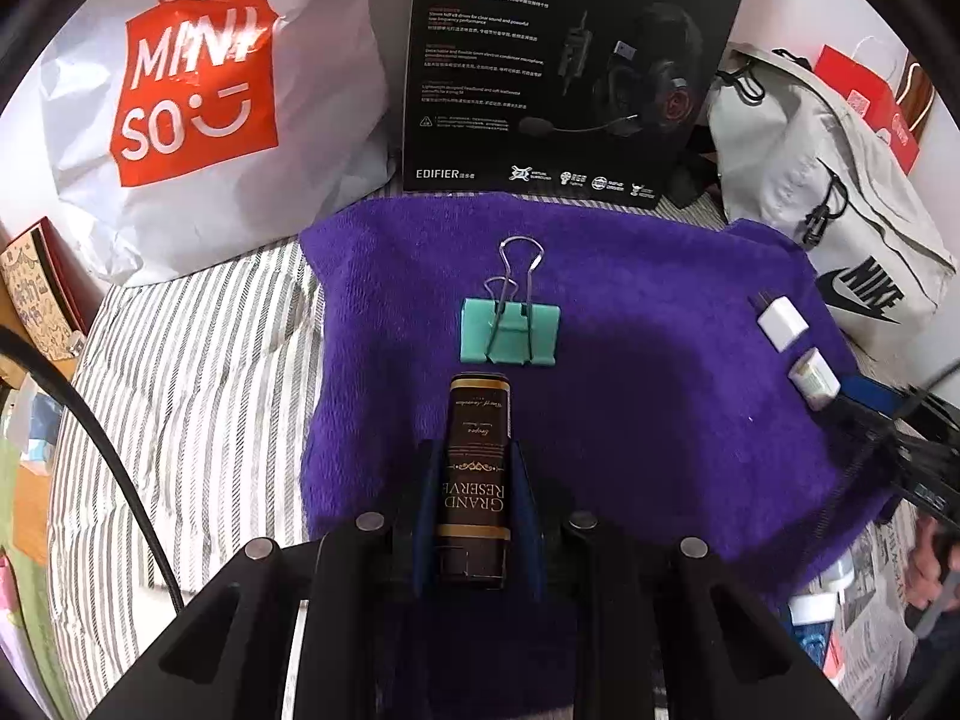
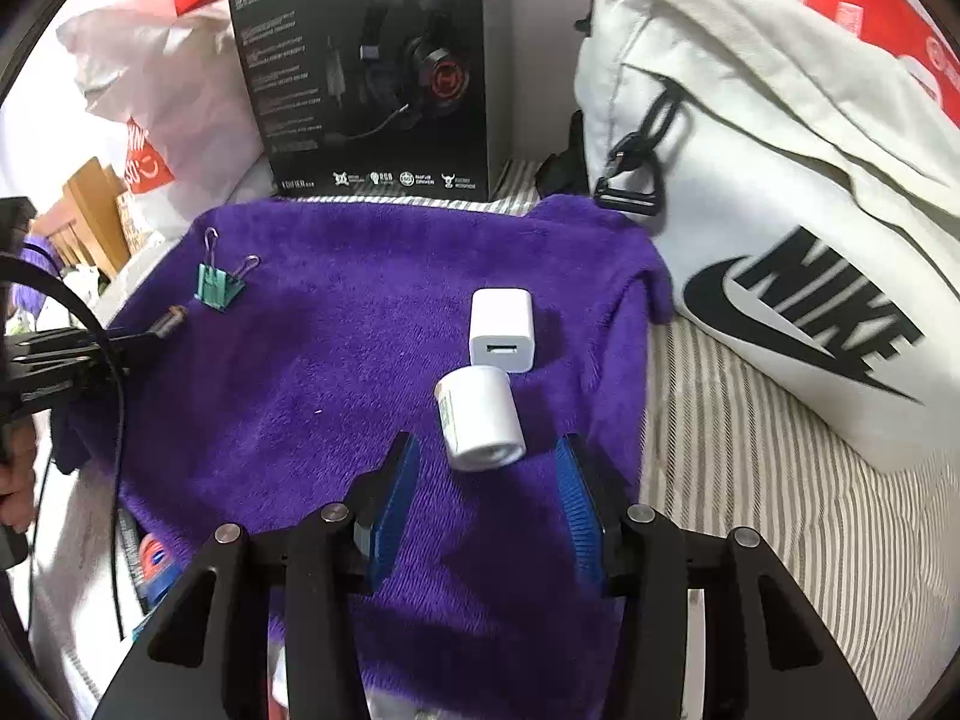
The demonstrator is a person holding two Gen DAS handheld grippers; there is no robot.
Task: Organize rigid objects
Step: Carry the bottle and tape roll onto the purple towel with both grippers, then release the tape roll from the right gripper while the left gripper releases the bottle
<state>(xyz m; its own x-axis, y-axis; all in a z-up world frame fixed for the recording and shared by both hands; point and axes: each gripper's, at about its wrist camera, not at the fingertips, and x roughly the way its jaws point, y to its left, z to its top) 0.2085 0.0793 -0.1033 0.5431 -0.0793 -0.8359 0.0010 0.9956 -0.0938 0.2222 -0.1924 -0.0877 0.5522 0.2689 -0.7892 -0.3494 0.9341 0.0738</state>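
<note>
While I look along both grippers, I see a bed with a striped sheet (image 1: 198, 372) as the working surface, with a purple towel (image 1: 648, 324) spread over its middle. Behind the towel a white wall backs a crumpled white shopping bag (image 1: 198, 120), a black headset box (image 1: 564, 66) standing upright, and a pale drawstring bag (image 2: 780, 192) slumped at the towel's right edge. A red paper bag (image 1: 870, 102) is cut off by the lens rim.

My left gripper (image 1: 477, 468) is clamped on a dark brown tube (image 1: 477, 468) with gold lettering, its far end just short of a green binder clip (image 1: 510, 333) that lies flat on the towel with its wire handles towards the box. My right gripper (image 2: 486, 468) has its jaws apart; no earlier view tells me more, and a small white cylinder (image 2: 480, 420) lies on its side between the blue pads (image 2: 396, 498), touching neither. Just beyond it, close or touching, sits a white charger cube (image 2: 501, 330).

Clutter at the left edge of the left view is too blurred to name. Newspaper and small items at its lower right are partly hidden.
</note>
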